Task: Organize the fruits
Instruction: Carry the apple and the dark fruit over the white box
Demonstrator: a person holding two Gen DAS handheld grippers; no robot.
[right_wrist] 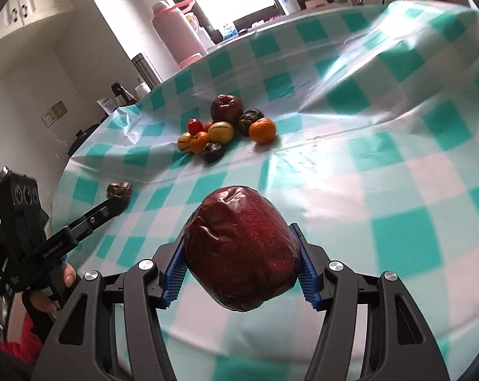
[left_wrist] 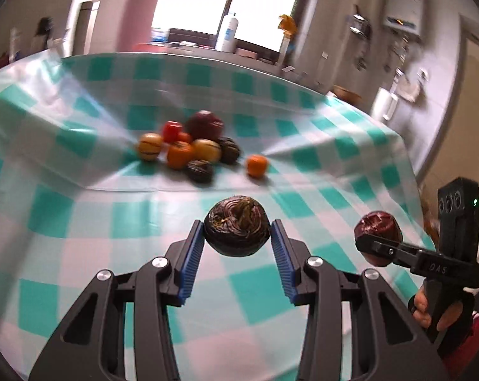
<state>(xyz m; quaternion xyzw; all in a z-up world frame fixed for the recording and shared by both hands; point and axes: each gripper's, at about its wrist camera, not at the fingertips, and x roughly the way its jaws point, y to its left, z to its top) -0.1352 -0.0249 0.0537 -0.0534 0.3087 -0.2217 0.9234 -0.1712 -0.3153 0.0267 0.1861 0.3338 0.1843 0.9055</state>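
While your left tongs (left_wrist: pixel 238 238) pinch a dark wrinkled fruit (left_wrist: pixel 236 230) between their pads, your right tongs (right_wrist: pixel 241 268) clamp a red apple (right_wrist: pixel 242 250). The fruit pile (left_wrist: pixel 192 147) lies on the checked cloth (left_wrist: pixel 112 222) well ahead of both tongs.

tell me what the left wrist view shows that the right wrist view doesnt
Only the left wrist view: a white wall-mounted box and a yellow-topped bottle.

Only the right wrist view: a slim steel flask and white upper cabinets.

Both: the teal checked tablecloth, the fruit pile, the left gripper shut on a dark wrinkled fruit, and the right gripper shut on a dark red apple.
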